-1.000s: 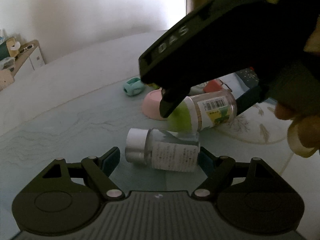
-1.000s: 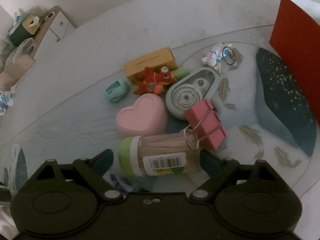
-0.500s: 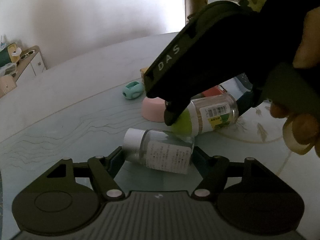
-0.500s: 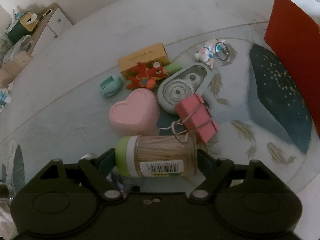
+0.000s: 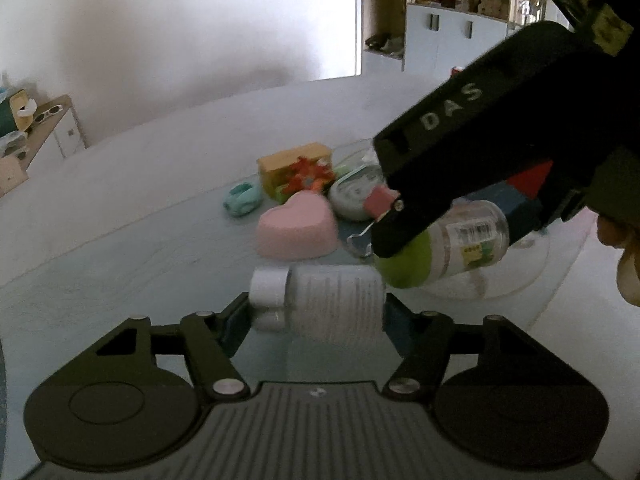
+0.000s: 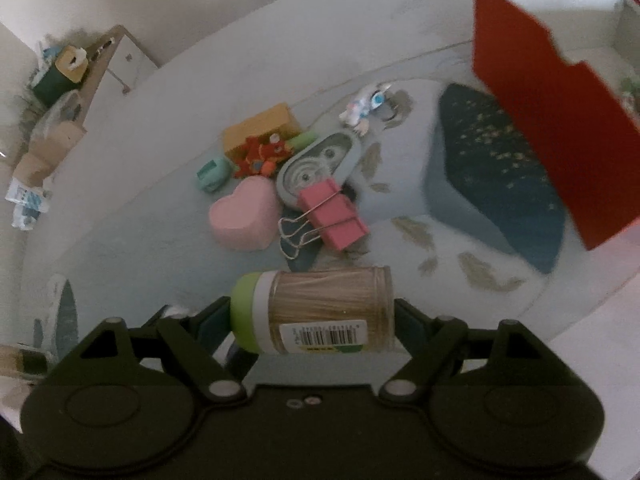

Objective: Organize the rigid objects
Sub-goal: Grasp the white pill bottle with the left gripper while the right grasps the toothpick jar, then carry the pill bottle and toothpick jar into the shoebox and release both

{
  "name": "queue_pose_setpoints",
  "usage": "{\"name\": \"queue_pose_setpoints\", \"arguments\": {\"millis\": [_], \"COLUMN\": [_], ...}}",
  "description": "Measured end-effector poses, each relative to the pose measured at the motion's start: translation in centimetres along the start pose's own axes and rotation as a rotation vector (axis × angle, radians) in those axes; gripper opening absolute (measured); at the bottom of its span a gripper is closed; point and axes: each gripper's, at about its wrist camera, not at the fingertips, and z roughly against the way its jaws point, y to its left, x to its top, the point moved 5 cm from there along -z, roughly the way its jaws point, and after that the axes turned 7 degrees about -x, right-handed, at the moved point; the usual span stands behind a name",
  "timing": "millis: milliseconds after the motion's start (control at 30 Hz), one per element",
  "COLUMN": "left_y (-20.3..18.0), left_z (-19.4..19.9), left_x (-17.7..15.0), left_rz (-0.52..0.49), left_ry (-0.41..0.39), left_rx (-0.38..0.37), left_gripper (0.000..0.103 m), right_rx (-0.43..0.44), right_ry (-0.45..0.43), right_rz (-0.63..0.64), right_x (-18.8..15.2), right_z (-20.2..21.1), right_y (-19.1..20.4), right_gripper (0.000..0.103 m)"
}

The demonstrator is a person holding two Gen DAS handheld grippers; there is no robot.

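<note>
Left wrist view: left claw closing on white-capped bottle lying crosswise between jaws; right claw grips toothpick jar crosswise; step judged pickup; next, carry both beyond claws to red box.

Both views are dimly lit, with daylight entering from a bright doorway at upper centre. Motion blur is seen on the red box at upper right; edges are bent by fisheye distortion.
</note>
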Motion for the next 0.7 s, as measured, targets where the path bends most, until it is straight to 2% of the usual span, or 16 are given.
{"name": "queue_pose_setpoints", "arguments": {"millis": [267, 500, 700], "left_y": [-3.5, -6.9, -10.1], "left_z": [1.4, 2.2, 2.1], "left_x": [2.7, 5.0, 8.2], "left_rz": [-0.059, -0.055, -0.073], "left_ry": [-0.031, -0.044, -0.064], "left_rx": [-0.056, -0.091, -0.103], "left_gripper": [0.068, 0.068, 0.068], "right_rx": [0.021, 0.005, -0.004], "right_ry": [-0.064, -0.107, -0.153], "right_rz": [-0.010, -0.027, -0.007], "right_x": [0.5, 1.6, 3.2], "right_z": [4.9, 8.3, 10.7], "right_y": [-3.9, -8.3, -12.0], "right_gripper": [0.084, 0.084, 0.084]}}
